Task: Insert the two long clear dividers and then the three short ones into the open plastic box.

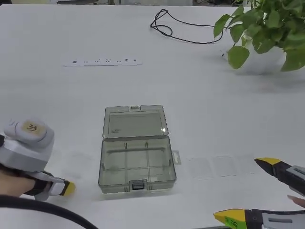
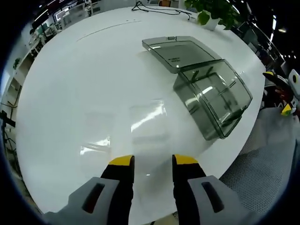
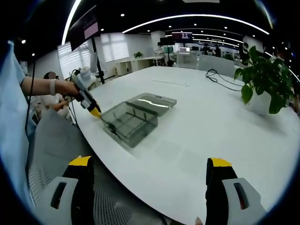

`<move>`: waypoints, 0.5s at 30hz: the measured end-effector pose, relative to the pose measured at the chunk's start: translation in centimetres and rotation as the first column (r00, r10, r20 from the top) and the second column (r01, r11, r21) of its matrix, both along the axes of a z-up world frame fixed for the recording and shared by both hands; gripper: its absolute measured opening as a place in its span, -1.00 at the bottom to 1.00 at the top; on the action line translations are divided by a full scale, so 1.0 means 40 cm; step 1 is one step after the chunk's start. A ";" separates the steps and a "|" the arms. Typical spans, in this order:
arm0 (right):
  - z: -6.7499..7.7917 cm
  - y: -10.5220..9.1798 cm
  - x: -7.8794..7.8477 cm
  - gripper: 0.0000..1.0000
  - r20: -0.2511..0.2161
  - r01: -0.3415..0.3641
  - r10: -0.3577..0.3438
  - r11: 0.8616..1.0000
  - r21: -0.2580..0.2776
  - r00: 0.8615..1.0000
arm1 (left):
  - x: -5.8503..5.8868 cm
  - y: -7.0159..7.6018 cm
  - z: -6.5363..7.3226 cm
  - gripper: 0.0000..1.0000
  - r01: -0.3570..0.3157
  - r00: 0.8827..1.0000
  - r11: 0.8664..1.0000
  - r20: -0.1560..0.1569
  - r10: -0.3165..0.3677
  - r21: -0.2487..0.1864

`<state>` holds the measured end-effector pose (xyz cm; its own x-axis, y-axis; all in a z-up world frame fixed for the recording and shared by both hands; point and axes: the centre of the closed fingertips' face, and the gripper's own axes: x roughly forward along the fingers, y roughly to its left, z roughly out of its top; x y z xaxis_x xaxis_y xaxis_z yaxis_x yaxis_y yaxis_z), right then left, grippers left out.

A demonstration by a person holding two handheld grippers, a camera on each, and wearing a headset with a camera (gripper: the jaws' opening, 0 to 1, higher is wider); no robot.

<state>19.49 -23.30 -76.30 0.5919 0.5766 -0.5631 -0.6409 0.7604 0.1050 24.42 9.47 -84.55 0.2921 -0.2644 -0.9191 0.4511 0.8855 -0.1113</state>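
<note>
Step in hand, judged from the layout: pick-up of the first long divider. No divider is in either gripper.

1. Left gripper [image 2: 153, 161]: your jaws stand moderately apart, released, gripping nothing. The yellow tips sit low over the white workbench [image 1: 190, 95], short of the pieces ahead.
2. Long clear dividers [image 2: 147, 116]: two faint clear sheets lie flat on the workbench just ahead of the left gripper, to the left of the box. Their edges are hard to read against the white surface, so find an edge by its glint before you close.
3. Plastic box [image 1: 119, 183]: it sits open at centre, with its lid [image 1: 135, 122] laid back flat behind it. Faint lines cross the interior, and you cannot tell whether these are slot ribs or reflections.
4. Short dividers [image 1: 224, 165]: three clear pieces lie in a row to the right of the box, near the right gripper.
5. Right gripper [image 1: 248, 190]: your jaws are spread wide, empty, touching nothing.

Next move: lower the left gripper, pinch one long divider by an edge, stand it upright, and align it with the box slots.
</note>
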 end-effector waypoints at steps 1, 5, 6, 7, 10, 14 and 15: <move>-0.003 0.000 0.001 1.00 0.000 -0.002 0.002 1.000 -0.001 1.000 | 0.001 0.003 0.003 -0.39 -0.007 1.000 1.000 0.009 0.007 -0.004; -0.005 0.005 0.002 1.00 -0.013 0.002 -0.002 1.000 -0.001 1.000 | -0.008 -0.001 0.021 -0.40 -0.024 0.999 0.999 0.021 0.025 -0.030; -0.004 0.012 0.002 1.00 -0.012 0.000 0.000 1.000 -0.001 1.000 | -0.009 -0.003 0.026 -0.40 -0.025 0.999 0.999 0.026 0.026 -0.039; -0.003 0.016 0.002 1.00 -0.014 -0.003 0.003 1.000 -0.002 1.000 | -0.011 -0.005 0.034 -0.40 -0.032 0.999 0.998 0.030 0.033 -0.049; 0.004 0.038 -0.001 1.00 -0.017 -0.034 0.034 0.999 -0.016 0.999 | -0.009 -0.007 0.051 -0.40 -0.041 0.998 0.997 0.044 0.044 -0.066; 0.018 0.064 0.001 1.00 -0.026 -0.044 0.044 0.999 -0.018 0.999 | -0.014 -0.005 0.076 -0.40 -0.042 0.998 0.996 0.050 0.046 -0.081; 0.024 0.073 0.003 1.00 -0.026 -0.045 0.044 0.999 -0.010 0.999 | -0.014 -0.007 0.083 -0.40 -0.039 0.997 0.995 0.057 0.045 -0.090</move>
<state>19.60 -20.39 -75.33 0.5514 0.5957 -0.5840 -0.6713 0.7325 0.1134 23.88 9.18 -81.23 0.3579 -0.3303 -0.8734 0.4219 0.8916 -0.1643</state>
